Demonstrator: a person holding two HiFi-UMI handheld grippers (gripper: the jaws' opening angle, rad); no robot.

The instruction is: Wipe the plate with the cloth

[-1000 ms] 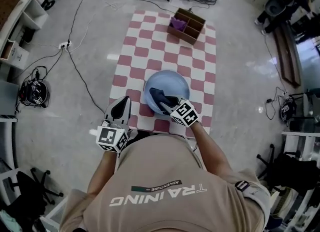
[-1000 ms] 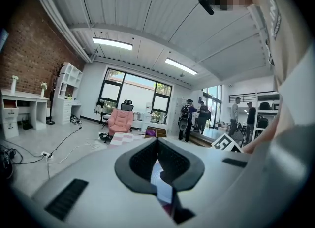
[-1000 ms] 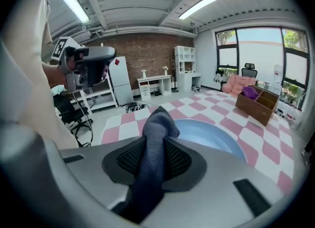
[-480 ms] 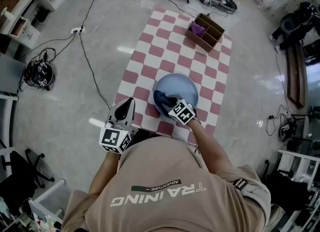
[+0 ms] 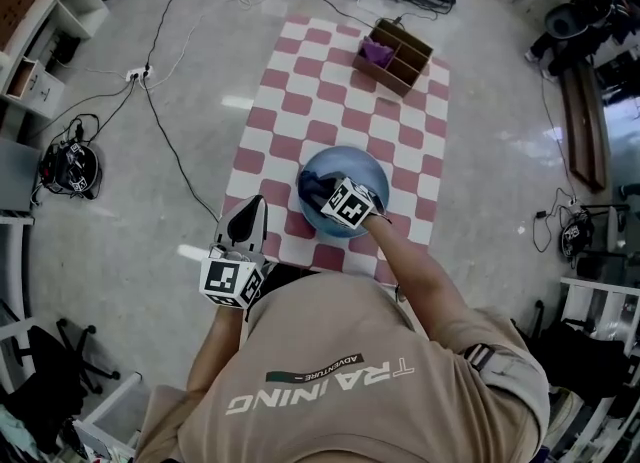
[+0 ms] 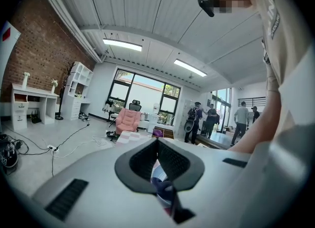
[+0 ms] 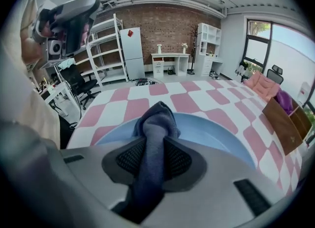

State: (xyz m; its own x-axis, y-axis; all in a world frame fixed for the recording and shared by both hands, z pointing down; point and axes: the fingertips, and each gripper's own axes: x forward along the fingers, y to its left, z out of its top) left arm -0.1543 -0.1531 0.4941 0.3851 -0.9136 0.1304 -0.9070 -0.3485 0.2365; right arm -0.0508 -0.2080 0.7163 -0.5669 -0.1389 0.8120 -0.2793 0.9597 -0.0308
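inside plate (image 5: 362,165), dark cloth (image 5: 312,189), purple item (image 5: 377,51) in box (image 5: 410,64)

Looking down, I have the mat (image 5: 300,101) flat on the floor (image 5: 180,61), with the plate (image 5: 352,162) on its near end, a little right of centre. The cloth (image 5: 310,186) lies in the plate toward its left side, caught between the jaws of the right gripper (image 5: 328,194) above it. The box (image 5: 398,55) sits on the mat's far right corner. The left gripper (image 5: 250,213) hangs left of the plate, over the mat's near left edge. A cable (image 5: 168,136) runs across the floor left of the mat.
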